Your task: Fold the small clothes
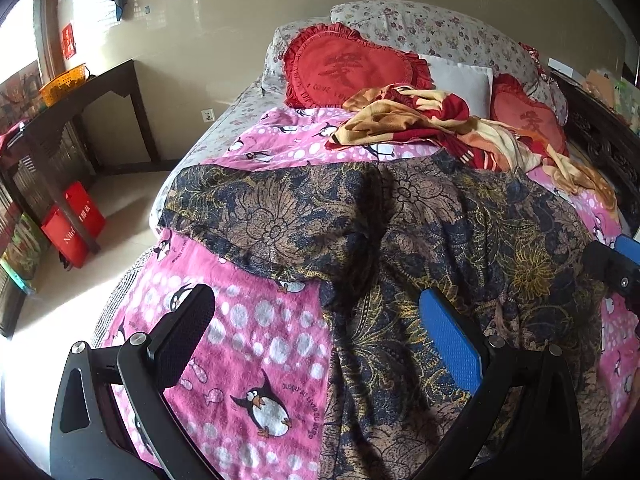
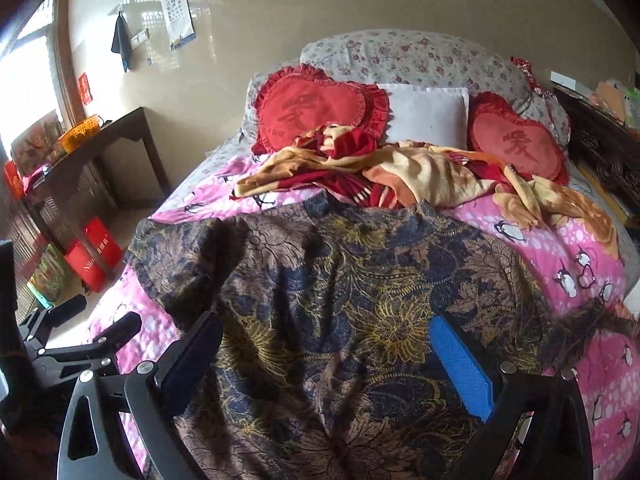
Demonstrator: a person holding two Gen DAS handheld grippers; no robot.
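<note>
Above the near end of the bed, the left hand-held gripper [image 1: 316, 344] hangs released, its black finger over the pink penguin-print fleece blanket [image 1: 256, 344] and its blue-padded finger over the dark floral-patterned garment in navy, brown and gold [image 1: 420, 220], gripping nothing. The right hand-held gripper [image 2: 324, 360] is likewise spread wide and empty, both fingers poised above the same garment, which fills the space between them. That garment lies spread across the blanket, rumpled with a deep fold down its middle, one sleeve stretched toward the bed's left edge. Beyond it sits a crumpled red, cream and orange blanket [image 2: 400, 176], partly resting on the garment's far edge. Behind that, two red heart-shaped frilled cushions [image 2: 316, 108] flank a plain white pillow [image 2: 428, 116], all leaning against a grey flowered quilt roll [image 2: 400, 56]. To the left of the bed stands a dark wooden surface [image 1: 92, 88] carrying an orange plastic basket [image 1: 64, 82], with red paper bags [image 1: 74, 224] on the floor beneath.
</note>
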